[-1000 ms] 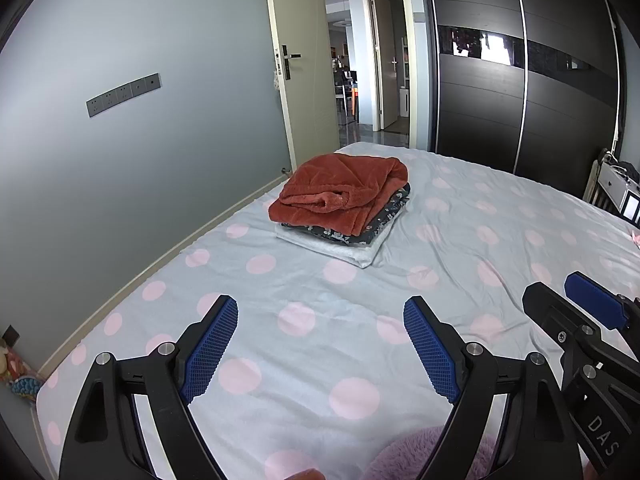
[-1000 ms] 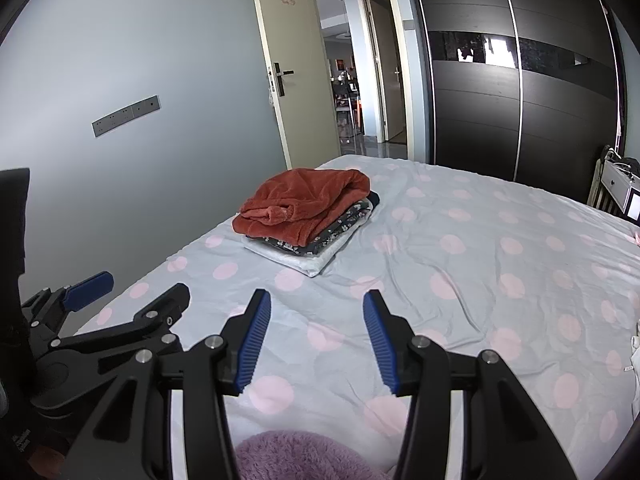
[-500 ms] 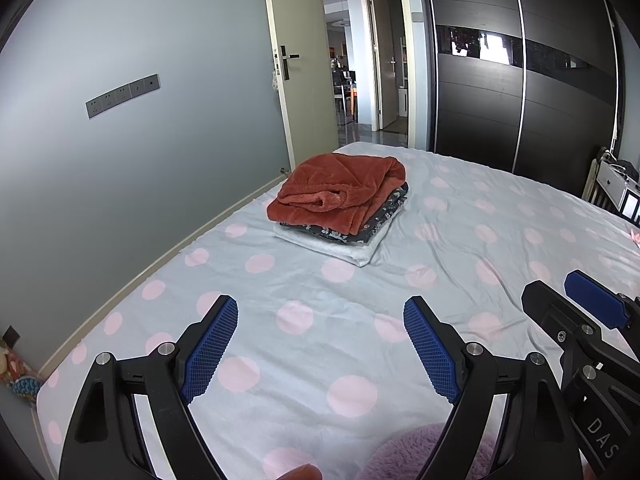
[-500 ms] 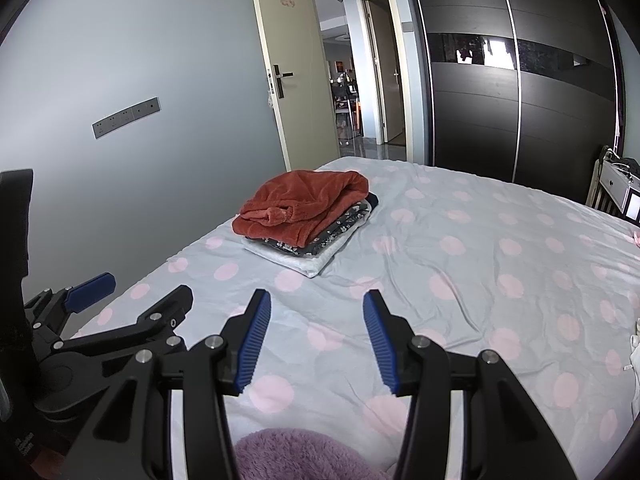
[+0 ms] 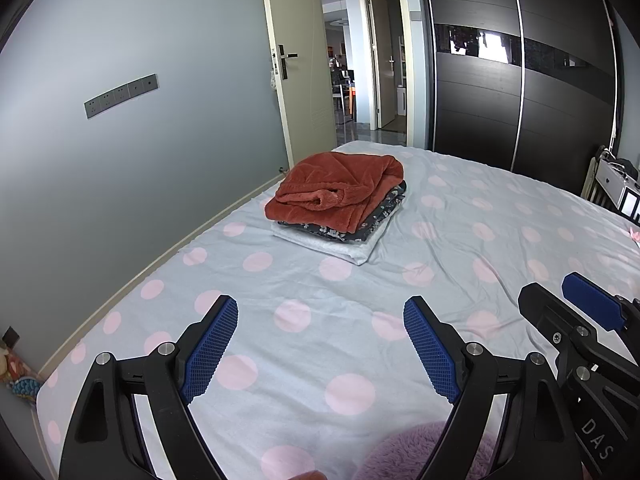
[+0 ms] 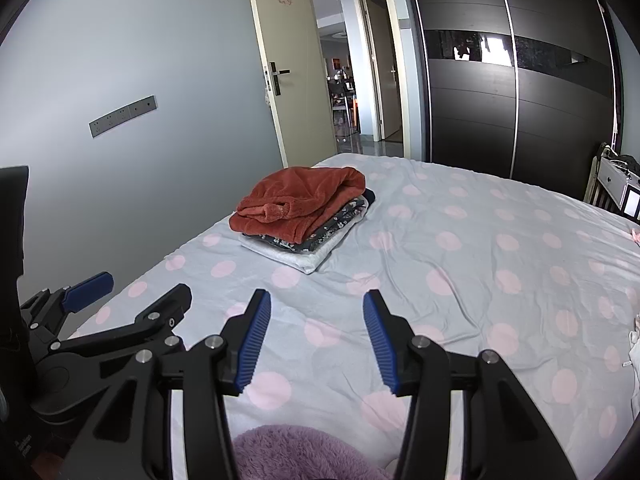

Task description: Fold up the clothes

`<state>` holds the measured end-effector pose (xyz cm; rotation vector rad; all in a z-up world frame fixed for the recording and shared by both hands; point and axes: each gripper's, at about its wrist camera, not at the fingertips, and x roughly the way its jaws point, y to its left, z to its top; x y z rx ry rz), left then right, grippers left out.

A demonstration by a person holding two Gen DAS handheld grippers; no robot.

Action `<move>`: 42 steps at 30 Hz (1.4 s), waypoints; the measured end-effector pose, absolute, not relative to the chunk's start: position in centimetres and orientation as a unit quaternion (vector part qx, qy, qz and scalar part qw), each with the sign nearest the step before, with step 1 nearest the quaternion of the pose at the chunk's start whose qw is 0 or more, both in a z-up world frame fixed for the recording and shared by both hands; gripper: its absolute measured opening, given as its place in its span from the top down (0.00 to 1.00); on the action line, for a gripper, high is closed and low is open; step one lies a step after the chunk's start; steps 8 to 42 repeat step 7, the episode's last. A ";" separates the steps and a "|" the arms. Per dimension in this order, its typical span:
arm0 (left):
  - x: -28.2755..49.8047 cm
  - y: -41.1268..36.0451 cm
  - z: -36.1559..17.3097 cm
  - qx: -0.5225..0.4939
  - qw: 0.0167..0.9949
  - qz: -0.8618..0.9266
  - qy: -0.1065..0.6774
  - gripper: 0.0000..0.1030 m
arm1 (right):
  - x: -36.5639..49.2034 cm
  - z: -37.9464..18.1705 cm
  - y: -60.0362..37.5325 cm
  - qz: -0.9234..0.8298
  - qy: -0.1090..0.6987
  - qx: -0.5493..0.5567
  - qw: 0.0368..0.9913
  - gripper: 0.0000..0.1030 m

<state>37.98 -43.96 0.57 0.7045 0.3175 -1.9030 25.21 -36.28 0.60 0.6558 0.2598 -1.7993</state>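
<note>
Comparing w/ a sec ago: nothing's moved. Left tool (image 5: pixel 320 344) & right tool (image 6: pixel 316 336) spread, empty; folded stack (image 5: pixel 340 208) done, purple fleece (image 6: pixel 296 452) likely next.

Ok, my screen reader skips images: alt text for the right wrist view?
A folded clothes pile, rust fleece on top, sits on a polka-dot bed. The right gripper, its jaws open and empty, hangs over a purple fleece; the left gripper sits alongside.
</note>
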 end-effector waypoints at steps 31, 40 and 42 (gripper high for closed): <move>38.2 -43.7 0.6 0.293 0.524 -0.789 0.128 0.16 | 25.4 0.5 -36.2 -0.766 0.114 0.279 0.568 0.54; 38.2 -43.7 0.6 0.293 0.524 -0.789 0.128 0.16 | 25.4 0.5 -36.2 -0.766 0.114 0.279 0.568 0.54; 38.2 -43.7 0.6 0.293 0.524 -0.789 0.128 0.16 | 25.4 0.5 -36.2 -0.766 0.114 0.279 0.568 0.54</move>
